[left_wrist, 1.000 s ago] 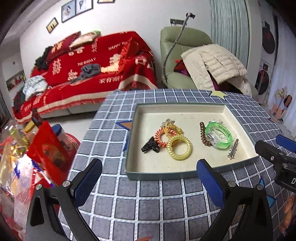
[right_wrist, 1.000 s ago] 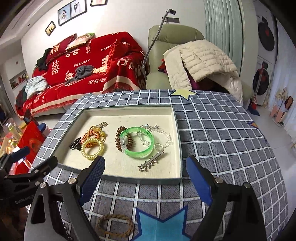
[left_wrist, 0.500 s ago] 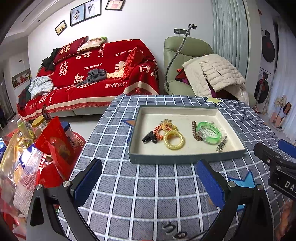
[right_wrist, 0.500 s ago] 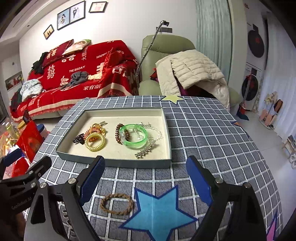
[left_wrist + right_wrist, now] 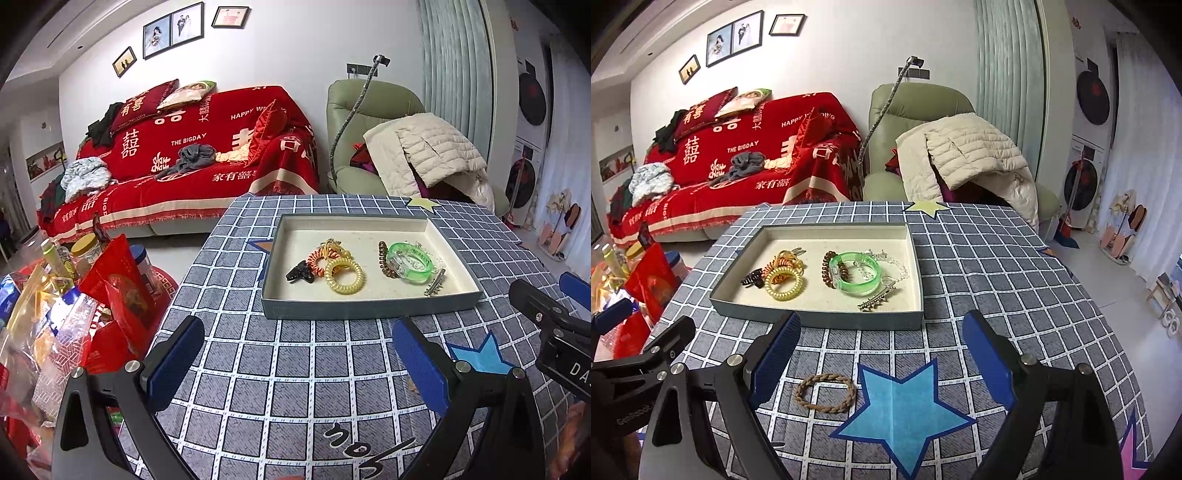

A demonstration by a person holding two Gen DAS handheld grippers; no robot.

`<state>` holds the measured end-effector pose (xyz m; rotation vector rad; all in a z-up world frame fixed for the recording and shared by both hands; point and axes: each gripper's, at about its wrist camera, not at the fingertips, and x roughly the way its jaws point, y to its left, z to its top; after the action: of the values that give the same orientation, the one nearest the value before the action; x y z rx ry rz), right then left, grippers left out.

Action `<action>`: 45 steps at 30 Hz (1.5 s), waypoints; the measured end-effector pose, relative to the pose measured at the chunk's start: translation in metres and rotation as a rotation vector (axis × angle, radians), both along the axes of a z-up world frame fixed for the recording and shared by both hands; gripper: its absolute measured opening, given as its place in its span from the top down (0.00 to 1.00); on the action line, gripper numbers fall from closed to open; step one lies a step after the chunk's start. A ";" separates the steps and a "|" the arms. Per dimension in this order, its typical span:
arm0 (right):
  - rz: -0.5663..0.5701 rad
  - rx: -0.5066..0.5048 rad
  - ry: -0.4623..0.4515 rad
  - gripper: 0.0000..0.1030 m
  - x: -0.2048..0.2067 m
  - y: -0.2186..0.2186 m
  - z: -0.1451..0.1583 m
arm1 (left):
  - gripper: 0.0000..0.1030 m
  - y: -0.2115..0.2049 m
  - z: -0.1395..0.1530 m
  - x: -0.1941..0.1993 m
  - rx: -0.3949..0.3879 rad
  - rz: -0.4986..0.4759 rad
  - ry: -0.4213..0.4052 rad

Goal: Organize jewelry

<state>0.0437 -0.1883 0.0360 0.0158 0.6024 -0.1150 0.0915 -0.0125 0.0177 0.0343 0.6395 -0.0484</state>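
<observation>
- Checked grey tablecloth point(image 5: 997, 280) with blue star point(image 5: 905, 402); red sofa point(image 5: 192, 162), green armchair point(image 5: 369, 122) behind.
- One tray point(image 5: 820, 320): two coil ties, one green bangle point(image 5: 855, 275), one black claw clip point(image 5: 300, 273).
- One braided band point(image 5: 824, 392) outside, near tray's front wall.
- Left gripper point(image 5: 295, 362), right gripper point(image 5: 881, 354): both spread wide, empty.

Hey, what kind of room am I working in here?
Most likely a home living room. A sofa under a red printed throw stands against the wall, with framed photos above it and a green armchair holding a quilted jacket beside it. The jewelry tray sits on a checked tablecloth.
</observation>
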 end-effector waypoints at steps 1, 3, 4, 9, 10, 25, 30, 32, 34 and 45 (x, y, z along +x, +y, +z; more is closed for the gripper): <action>0.000 0.000 -0.001 0.11 0.000 0.000 0.000 | 0.00 0.000 0.001 -0.001 0.000 0.000 -0.001; -0.001 0.000 -0.003 0.11 -0.001 0.000 0.001 | 0.00 0.000 0.001 -0.001 -0.001 -0.001 -0.002; -0.001 0.001 -0.004 0.11 -0.002 0.000 0.002 | 0.00 0.000 0.002 -0.002 -0.001 0.000 -0.004; -0.003 0.004 -0.007 0.11 -0.003 -0.002 0.003 | 0.00 -0.001 0.005 -0.003 0.000 -0.005 -0.011; -0.004 0.003 -0.006 0.11 -0.003 -0.002 0.003 | 0.00 -0.001 0.005 -0.003 -0.001 -0.006 -0.011; -0.001 0.007 -0.003 0.11 -0.004 -0.002 0.004 | 0.00 -0.002 0.005 -0.004 0.003 -0.005 -0.010; -0.001 0.008 -0.003 0.11 -0.004 -0.002 0.004 | 0.00 -0.002 0.003 -0.005 0.002 -0.002 -0.009; -0.002 0.007 -0.003 0.11 -0.004 -0.002 0.004 | 0.00 -0.002 0.003 -0.005 0.004 -0.003 -0.010; 0.001 0.009 0.000 0.11 -0.004 -0.002 0.004 | 0.00 -0.002 0.003 -0.005 0.004 -0.003 -0.009; 0.003 0.012 0.002 0.11 -0.006 0.002 0.004 | 0.00 -0.002 0.003 -0.005 0.006 -0.003 -0.010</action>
<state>0.0381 -0.1861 0.0397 0.0261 0.6047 -0.1089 0.0867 -0.0146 0.0203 0.0412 0.6297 -0.0496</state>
